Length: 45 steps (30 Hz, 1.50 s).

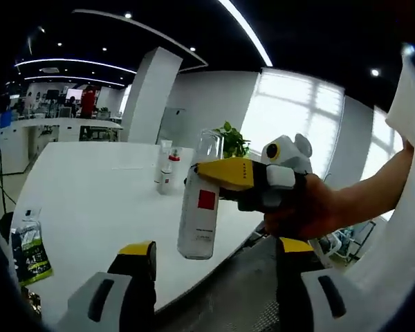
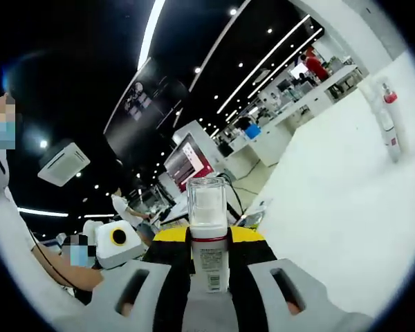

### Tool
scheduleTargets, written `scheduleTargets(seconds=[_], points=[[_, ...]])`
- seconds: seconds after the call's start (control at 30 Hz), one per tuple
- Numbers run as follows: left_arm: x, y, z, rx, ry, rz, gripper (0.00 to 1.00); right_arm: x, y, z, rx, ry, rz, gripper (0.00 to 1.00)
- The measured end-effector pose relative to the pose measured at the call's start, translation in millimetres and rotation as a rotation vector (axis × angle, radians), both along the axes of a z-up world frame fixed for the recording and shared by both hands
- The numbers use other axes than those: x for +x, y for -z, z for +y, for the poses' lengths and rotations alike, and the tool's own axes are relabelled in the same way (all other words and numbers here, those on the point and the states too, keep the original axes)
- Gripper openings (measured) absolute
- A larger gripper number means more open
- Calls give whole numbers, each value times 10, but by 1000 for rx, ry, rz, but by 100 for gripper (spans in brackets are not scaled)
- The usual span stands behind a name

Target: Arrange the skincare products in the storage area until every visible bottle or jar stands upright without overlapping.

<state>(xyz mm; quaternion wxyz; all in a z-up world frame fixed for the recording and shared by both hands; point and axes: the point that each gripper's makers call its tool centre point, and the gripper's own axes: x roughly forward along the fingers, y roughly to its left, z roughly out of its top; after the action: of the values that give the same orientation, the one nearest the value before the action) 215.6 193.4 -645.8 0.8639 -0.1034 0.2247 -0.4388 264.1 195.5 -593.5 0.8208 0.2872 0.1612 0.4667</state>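
Overhead, strip lights and small spot lamps are glowing across a dark ceiling, and a wide white table (image 1: 90,200) is stretching through an open office with a square white pillar (image 1: 149,93), bright windows and a leafy plant (image 1: 229,140). The tabletop is looking smooth and matte.

In the left gripper view, the right gripper (image 1: 225,176) is reaching in from the right, its yellow-tipped jaws clamping a tall white bottle (image 1: 198,207) with a clear cap and a red square label; the bottle is hanging above the table's near edge, slightly tilted. A person's hand (image 1: 311,207) is wrapping the handle. Farther back, two slim white containers (image 1: 167,169) are standing upright, close together, one with a red top. A green printed packet (image 1: 29,252) is lying flat at the left edge. The left gripper (image 1: 214,259) is sitting with jaws spread wide, holding nothing.

In the right gripper view, the same bottle (image 2: 207,228) is rising between the yellow pads, cap upward, gripped at its body.
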Motion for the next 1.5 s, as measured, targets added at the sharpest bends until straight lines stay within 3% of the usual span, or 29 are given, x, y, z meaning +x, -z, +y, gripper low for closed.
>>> scheduleTargets(seconds=[0.33,0.4,0.5,0.67,0.97,1.1,1.27,1.33,1.5], points=[[36,-68,87,-76,-33,54,67,-35,14,-20,-17,-12,-17,17],[39,-99,85,-103,-39,66,66,-41,60,-42,-40,-9,-3,17],[31,-203,82,-199,-35,120,64,-50,78,-58,-54,-3,-8,17],[19,-202,178,-227,-28,152,59,-107,78,-33,-39,-29,15,17],[-133,-156,42,-213,72,206,57,-267,30,77,-31,-121,-12,17],[-186,-139,23,-217,106,247,44,-327,-64,91,20,-161,-35,17],[-203,-141,28,-224,115,260,40,-407,-116,124,64,-220,-25,17],[-238,-140,15,-222,138,266,30,-433,-108,147,63,-240,-16,17],[-205,-151,45,-196,113,215,27,-413,-115,144,65,-229,-18,18]])
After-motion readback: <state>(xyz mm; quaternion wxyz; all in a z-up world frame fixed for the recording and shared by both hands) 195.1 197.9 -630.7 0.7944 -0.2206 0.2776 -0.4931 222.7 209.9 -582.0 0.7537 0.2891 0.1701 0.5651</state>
